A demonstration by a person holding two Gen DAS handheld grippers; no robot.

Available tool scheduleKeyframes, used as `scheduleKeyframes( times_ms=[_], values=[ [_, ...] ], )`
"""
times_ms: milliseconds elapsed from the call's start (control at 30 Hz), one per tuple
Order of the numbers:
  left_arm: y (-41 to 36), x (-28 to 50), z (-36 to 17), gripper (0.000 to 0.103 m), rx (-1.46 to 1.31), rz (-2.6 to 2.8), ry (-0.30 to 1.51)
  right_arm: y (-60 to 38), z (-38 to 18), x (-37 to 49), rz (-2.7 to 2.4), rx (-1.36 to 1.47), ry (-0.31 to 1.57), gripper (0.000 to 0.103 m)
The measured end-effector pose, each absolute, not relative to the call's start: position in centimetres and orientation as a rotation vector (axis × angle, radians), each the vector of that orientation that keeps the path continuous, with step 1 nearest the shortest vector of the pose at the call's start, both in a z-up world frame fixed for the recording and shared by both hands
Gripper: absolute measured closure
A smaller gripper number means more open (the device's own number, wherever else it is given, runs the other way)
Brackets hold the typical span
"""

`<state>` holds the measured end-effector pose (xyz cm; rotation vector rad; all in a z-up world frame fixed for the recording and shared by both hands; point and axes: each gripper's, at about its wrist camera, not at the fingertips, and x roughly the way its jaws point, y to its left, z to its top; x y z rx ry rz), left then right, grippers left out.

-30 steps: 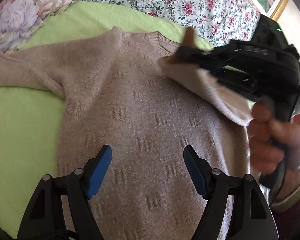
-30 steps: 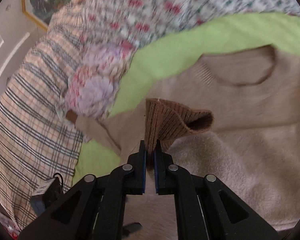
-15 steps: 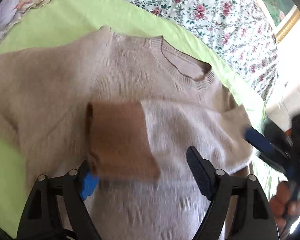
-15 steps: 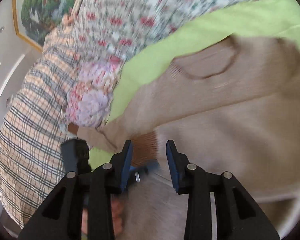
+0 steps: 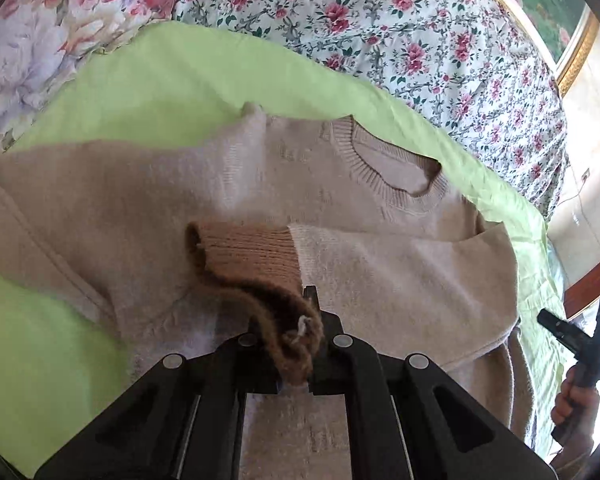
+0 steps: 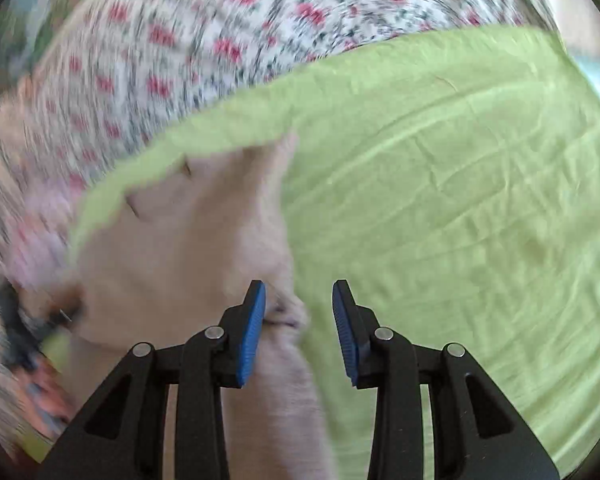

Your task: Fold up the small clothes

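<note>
Across the middle of the lime-green sheet (image 5: 204,76) lies a beige knit sweater (image 5: 148,200), front up, its ribbed neckline (image 5: 396,176) toward the sheet's far edge. One sleeve is laid over the chest, and its darker brown ribbed cuff (image 5: 244,248) rests near the centre of the body. The left gripper (image 5: 300,344) has its fingers pressed together on the near end of this cuff, which bunches up between them; the grip probably serves to set the sleeve square on the chest so the fold lies flat. The other sleeve (image 5: 32,208) runs out toward the sheet's left edge, not yet folded in. The right gripper (image 6: 299,328) hangs at the sweater's right side with its blue pads (image 6: 253,330) apart and holding nothing; one pad is at or just beside a pale fold of the knit, though motion blur leaves contact uncertain. Its position suggests a reach for the side seam or hem. Beyond the sheet's far edge spreads a floral bedspread (image 5: 380,28), with a gilt picture frame (image 5: 576,56) behind.
</note>
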<state>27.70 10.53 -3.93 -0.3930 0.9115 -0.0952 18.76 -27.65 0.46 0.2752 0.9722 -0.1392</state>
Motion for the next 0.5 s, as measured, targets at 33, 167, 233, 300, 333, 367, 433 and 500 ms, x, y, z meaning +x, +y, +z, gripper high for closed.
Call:
scheduleKeyframes(
  times_ms=[33,167,233,300,333,367,433,500],
  values=[
    [10.3,27.7,-3.9,0.097,-0.39,-0.094,0.909,-27.0,0.1,19.1,-0.124,0.216,0.992,0.063],
    [10.7,27.9,-4.3,0.097,-0.413,-0.081,0.914,-23.7,-2.5,21.5,-0.063,-0.023,1.069,0.057],
    [11.2,27.1,-4.1,0.097,-0.427,-0.084,0.91,-23.3,-3.6,22.5,-0.053,-0.068,1.078,0.052],
    [11.2,26.9,-3.9,0.097,-0.425,-0.083,0.904,-23.4,-4.2,24.0,-0.089,-0.093,1.049,0.051],
    [11.1,26.8,-3.9,0.097,-0.424,-0.083,0.905,-23.9,-4.2,24.6,-0.129,-0.078,1.028,0.051],
    [10.7,26.8,-3.9,0.097,-0.419,-0.082,0.907,-25.1,-4.1,25.2,-0.193,-0.034,1.002,0.051],
    [9.8,26.9,-3.9,0.097,-0.406,-0.099,0.911,-28.3,-3.1,25.1,-0.299,0.094,0.927,0.051],
    [8.6,27.0,-4.0,0.097,-0.389,-0.136,0.917,-31.8,-1.5,23.6,-0.374,0.234,0.842,0.036]
  ],
)
